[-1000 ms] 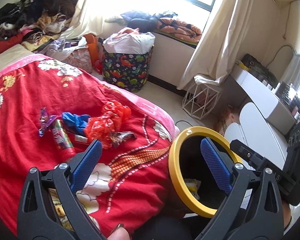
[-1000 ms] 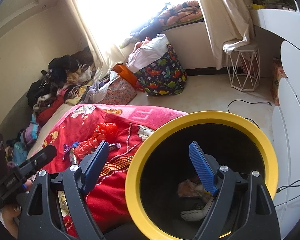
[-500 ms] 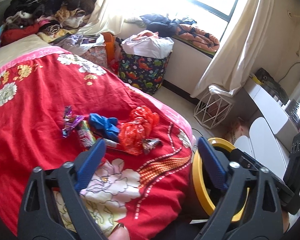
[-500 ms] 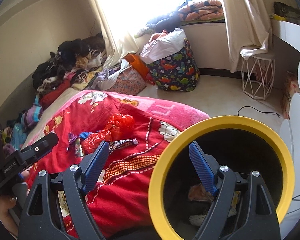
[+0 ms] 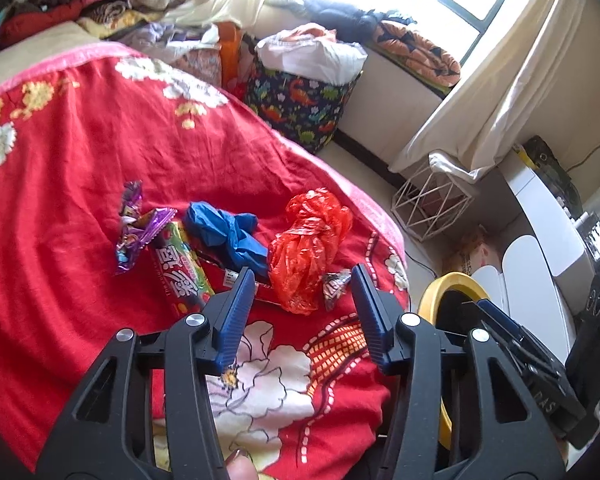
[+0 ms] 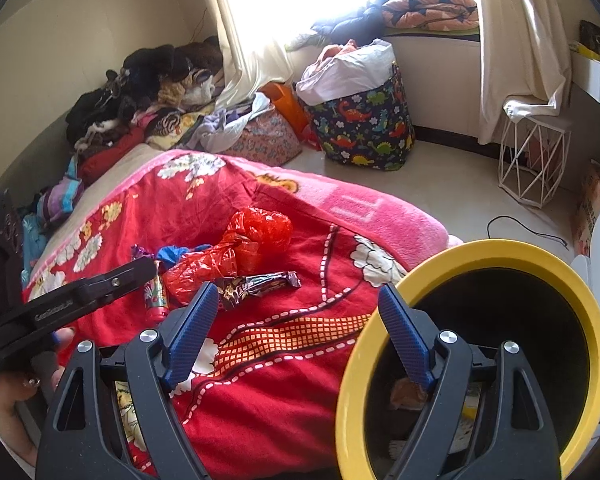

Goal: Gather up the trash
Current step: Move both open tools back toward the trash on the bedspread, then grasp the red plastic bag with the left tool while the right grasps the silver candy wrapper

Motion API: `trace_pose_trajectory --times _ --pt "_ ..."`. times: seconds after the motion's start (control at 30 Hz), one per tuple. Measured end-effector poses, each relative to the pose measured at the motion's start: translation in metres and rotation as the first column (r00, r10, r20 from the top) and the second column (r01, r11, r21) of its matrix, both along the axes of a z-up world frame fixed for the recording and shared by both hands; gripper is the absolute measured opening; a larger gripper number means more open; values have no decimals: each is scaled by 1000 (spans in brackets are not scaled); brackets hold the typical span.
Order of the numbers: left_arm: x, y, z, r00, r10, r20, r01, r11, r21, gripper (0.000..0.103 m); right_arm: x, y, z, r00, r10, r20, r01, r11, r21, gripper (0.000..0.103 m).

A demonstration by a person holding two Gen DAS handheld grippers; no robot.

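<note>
Trash lies on a red flowered blanket (image 5: 80,152): a red plastic bag (image 5: 306,248), a blue crumpled bag (image 5: 226,236), a purple wrapper (image 5: 134,224), a long candy packet (image 5: 180,272) and a small dark wrapper (image 5: 334,284). My left gripper (image 5: 302,316) is open and empty, just short of the red bag. My right gripper (image 6: 296,336) is open and empty, beside the yellow-rimmed black bin (image 6: 580,300), which holds some trash. In the right wrist view the red bag (image 6: 240,248) and the dark wrapper (image 6: 256,284) lie ahead.
A dinosaur-print basket (image 6: 364,124) stands on the floor by the window. A white wire stool (image 6: 532,164) stands to its right. Clothes are piled (image 6: 140,92) at the bed's far end. A black cable (image 6: 524,228) lies on the floor.
The left gripper has swung left from the bin toward the trash pile on the blanket. The right gripper has also turned left, so the bin sits further right in its view.
</note>
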State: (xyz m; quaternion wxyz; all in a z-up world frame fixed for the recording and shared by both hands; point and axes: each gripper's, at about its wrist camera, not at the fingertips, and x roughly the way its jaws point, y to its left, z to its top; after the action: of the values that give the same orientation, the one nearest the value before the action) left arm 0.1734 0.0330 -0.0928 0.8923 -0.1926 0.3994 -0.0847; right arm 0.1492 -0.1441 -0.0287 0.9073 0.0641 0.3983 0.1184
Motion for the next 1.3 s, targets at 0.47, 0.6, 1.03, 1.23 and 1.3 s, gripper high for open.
trace_pose_trajectory --times 0.47,0.6,1.03,1.23,1.3 --pt "31 1 -32 995 -47 -83 40 995 -90 5 42 20 -31 994 -17 -104 13 999 -37 79" --pt "31 3 -29 997 -47 -56 41 993 -109 2 50 25 -36 993 -11 -121 7 999 -33 79" --pt "6 29 30 988 36 151 -18 993 -118 2 81 56 -68 975 16 -220 -24 999 -33 76" --pt "-8 29 43 983 25 184 -4 994 -114 2 99 57 -88 954 -17 -300 19 1000 4 66" --pt "-12 28 47 981 22 194 -1 994 -107 2 101 57 -89 953 -7 -302 12 1000 12 51"
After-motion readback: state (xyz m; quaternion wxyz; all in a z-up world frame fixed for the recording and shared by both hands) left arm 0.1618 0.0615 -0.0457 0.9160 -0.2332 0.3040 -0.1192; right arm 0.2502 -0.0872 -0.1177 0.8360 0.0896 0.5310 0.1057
